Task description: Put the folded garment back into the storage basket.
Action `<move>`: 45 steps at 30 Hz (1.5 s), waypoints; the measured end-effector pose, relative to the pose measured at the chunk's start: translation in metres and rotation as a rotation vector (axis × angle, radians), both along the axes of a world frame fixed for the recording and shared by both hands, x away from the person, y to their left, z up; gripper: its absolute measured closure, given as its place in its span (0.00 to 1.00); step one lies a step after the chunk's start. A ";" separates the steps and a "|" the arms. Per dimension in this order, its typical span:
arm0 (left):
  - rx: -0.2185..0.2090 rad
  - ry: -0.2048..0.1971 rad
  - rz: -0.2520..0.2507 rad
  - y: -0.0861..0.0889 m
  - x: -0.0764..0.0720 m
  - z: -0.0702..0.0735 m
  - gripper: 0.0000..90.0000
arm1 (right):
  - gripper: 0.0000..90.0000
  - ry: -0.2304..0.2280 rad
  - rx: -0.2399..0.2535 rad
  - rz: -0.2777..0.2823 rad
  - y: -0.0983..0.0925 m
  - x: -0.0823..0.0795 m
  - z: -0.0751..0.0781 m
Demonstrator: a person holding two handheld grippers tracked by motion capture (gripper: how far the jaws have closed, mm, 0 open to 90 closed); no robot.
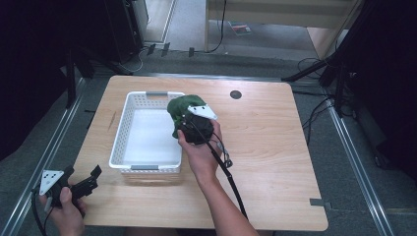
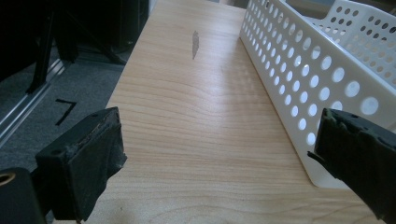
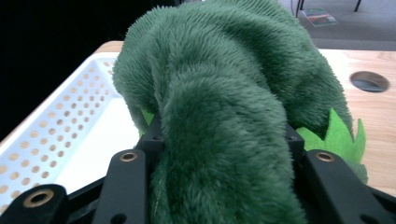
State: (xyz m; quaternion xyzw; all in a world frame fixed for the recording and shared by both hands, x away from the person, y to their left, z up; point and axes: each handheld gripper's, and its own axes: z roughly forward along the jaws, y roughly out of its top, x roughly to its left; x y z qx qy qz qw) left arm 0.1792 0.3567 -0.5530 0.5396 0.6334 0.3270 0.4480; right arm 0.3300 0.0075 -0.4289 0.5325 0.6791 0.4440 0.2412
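Note:
A dark green plush toy (image 1: 180, 109) hangs over the right rim of a white perforated basket (image 1: 129, 110). My right gripper (image 1: 189, 123) is shut on the green plush toy (image 3: 219, 93), its two black jaws pressed into the fur from both sides; a bright green felt fringe (image 3: 338, 140) pokes out at the right. The basket's white floor (image 3: 98, 140) lies below and to the left of the toy. My left gripper (image 1: 87, 179) is held at the table's front left corner, open, with nothing between its pads (image 2: 100, 144). The basket wall (image 2: 299, 74) runs along its right.
The wooden table (image 1: 265, 147) has a round cable hole (image 1: 236, 94) at the back and a grey scuff mark (image 2: 195, 44) left of the basket. Black stands and cables sit on the floor around the table.

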 end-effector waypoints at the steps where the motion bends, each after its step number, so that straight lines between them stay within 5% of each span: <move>1: 0.001 0.001 0.000 0.000 0.000 0.000 0.02 | 0.59 -0.001 0.001 0.004 0.004 0.000 0.000; 20: -0.008 -0.007 0.002 0.000 0.000 0.000 0.02 | 0.58 -0.007 0.012 0.049 0.065 0.008 -0.009; 38: -0.017 -0.015 0.003 0.001 -0.001 0.000 0.02 | 0.54 -0.028 0.029 0.068 0.106 0.030 -0.038; 45: -0.017 -0.014 0.001 0.002 -0.001 0.000 0.02 | 0.48 0.022 0.071 0.056 0.112 0.038 -0.048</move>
